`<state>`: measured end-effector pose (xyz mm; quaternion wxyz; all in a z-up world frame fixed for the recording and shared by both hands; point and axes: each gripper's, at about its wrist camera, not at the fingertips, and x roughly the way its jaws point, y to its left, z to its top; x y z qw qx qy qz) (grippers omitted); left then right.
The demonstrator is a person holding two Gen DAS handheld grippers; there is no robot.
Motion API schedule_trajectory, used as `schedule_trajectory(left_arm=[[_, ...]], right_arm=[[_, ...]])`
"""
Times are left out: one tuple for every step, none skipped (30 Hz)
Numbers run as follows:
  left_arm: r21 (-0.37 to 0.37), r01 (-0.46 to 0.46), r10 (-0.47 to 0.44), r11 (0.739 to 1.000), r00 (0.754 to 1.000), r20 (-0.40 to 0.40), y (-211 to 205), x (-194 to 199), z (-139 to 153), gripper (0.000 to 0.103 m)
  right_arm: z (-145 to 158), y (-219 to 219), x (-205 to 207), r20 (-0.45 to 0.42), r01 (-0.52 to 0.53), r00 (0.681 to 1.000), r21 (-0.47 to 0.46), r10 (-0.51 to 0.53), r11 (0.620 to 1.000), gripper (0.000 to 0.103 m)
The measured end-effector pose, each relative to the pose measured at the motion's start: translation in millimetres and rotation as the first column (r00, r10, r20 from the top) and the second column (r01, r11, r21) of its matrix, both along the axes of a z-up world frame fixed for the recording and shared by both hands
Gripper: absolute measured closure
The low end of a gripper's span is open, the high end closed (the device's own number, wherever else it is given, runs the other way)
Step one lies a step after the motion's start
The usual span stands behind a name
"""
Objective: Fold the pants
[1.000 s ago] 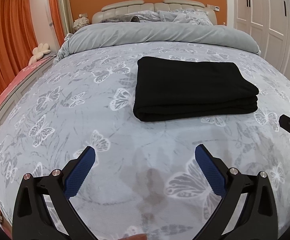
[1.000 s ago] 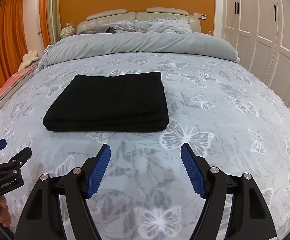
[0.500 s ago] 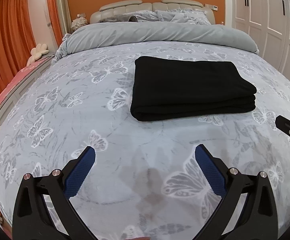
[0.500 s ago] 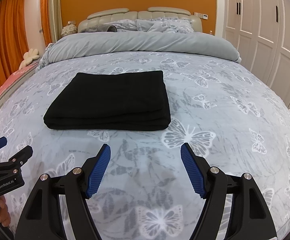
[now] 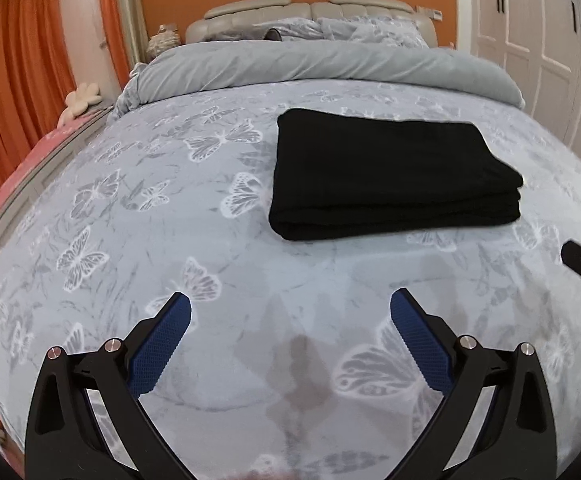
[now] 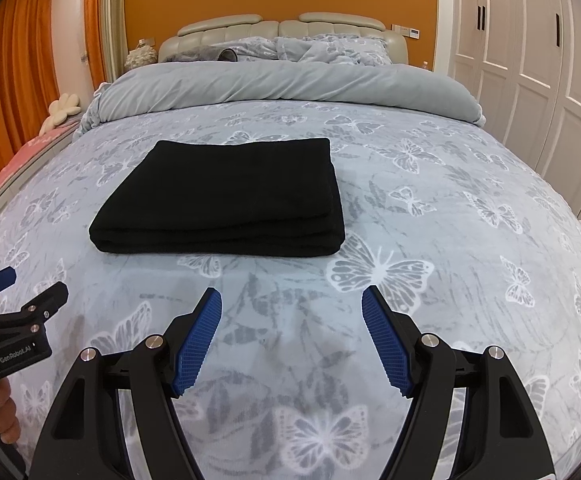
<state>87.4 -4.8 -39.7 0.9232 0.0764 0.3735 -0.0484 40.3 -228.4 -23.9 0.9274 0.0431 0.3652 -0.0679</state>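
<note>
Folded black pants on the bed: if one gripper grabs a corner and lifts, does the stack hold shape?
Probably not. The black pants are soft layered cloth, so they would likely droop and unfold. On the plush bedspread, pushing may bunch the layers rather than slide them.

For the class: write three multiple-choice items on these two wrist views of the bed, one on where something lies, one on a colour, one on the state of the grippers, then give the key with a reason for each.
1. Where do the folded black pants lie?
A. On the butterfly-print grey bedspread
B. On the floor
C. On the pillows

2. What colour are the pads on the fingers?
A. Red
B. Blue
C. White

3. How do the left gripper and right gripper stand?
A. Both shut on the pants
B. One open, one shut
C. Both open, holding nothing

Key:
1 A, the pants rest flat on the bedspread, short of the rolled grey duvet.
2 B, the textured pads are blue in both views.
3 C, each gripper shows a wide gap over bare bedspread, apart from the pants.
</note>
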Motion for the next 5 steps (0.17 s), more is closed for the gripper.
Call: schedule_trajectory(left_arm=[[0.010, 0.009, -0.009, 1.000, 1.000, 0.011, -0.8, -2.2, 0.2, 0.005], [0.019, 0.014, -0.014, 1.000, 1.000, 0.018, -1.2, -4.2, 0.0, 0.005], [0.021, 0.019, -0.019, 1.000, 1.000, 0.014, -1.2, -5.2, -1.0, 0.005], [0.015, 0.027, -0.027, 1.000, 1.000, 0.005, -0.8, -5.0, -2.0, 0.005], [0.013, 0.031, -0.031, 0.999, 1.000, -0.002, -0.4, -4.8, -2.9, 0.005]], right_arm=[[-0.7, 0.1, -0.6, -0.001, -0.001, 1.000, 0.000, 0.001, 1.000, 0.032], [-1.5, -0.4, -1.0, -0.001, -0.003, 1.000, 0.000, 0.003, 1.000, 0.032], [-1.3, -1.3, -0.6, -0.001, -0.004, 1.000, -0.001, 0.004, 1.000, 0.032], [-1.9, -0.9, -1.4, -0.001, -0.005, 1.000, -0.003, 0.005, 1.000, 0.032], [-1.1, -0.6, -0.6, -0.002, -0.004, 1.000, -0.003, 0.004, 1.000, 0.032]])
